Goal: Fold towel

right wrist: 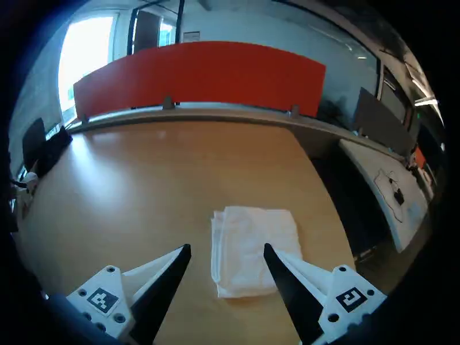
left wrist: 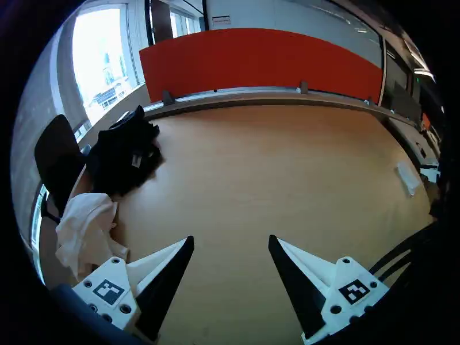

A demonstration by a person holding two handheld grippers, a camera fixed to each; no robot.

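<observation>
We hold the left gripper (left wrist: 230,238) and right gripper (right wrist: 227,247) with fingers apart, the right facing the white towel (right wrist: 253,250) lying, apparently already folded, on the table (right wrist: 172,172) at six o'clock: soft, light, floppy cloth, we judge, best pinched at a corner.

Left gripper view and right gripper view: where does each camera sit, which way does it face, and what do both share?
Left gripper view: on the left gripper, seen open, facing across the table to the red divider; black clothes at left.
Right gripper view: on the right gripper, seen open, facing over the folded towel toward the divider.
Shared: table, divider.
</observation>
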